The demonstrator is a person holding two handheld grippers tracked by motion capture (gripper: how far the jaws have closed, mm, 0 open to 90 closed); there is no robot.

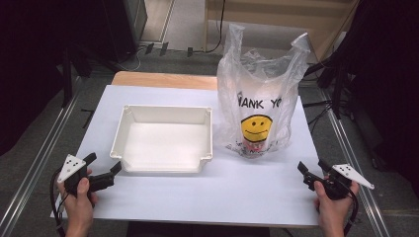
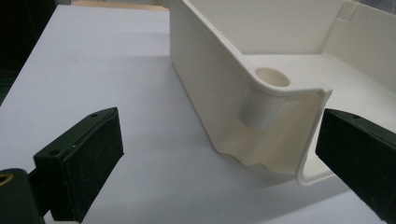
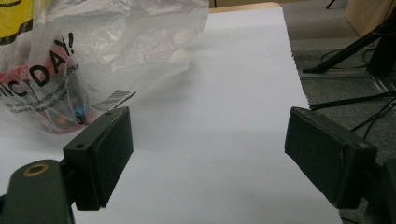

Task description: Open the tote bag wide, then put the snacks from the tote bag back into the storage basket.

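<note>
Two grippers sit low on my white table (image 1: 197, 192), jaws wide apart, holding nothing. My left gripper (image 1: 104, 170) is just beside the near left corner of the white tray (image 1: 165, 170). My right gripper (image 1: 311, 174) is near the plastic bag (image 1: 259, 106) — not touching it.

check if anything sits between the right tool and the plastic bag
Nothing visible does. The right tool is open, and between it and the plastic bag lies only bare white table cover. The white tray sits off to the bag's other side, by the left tool.
</note>
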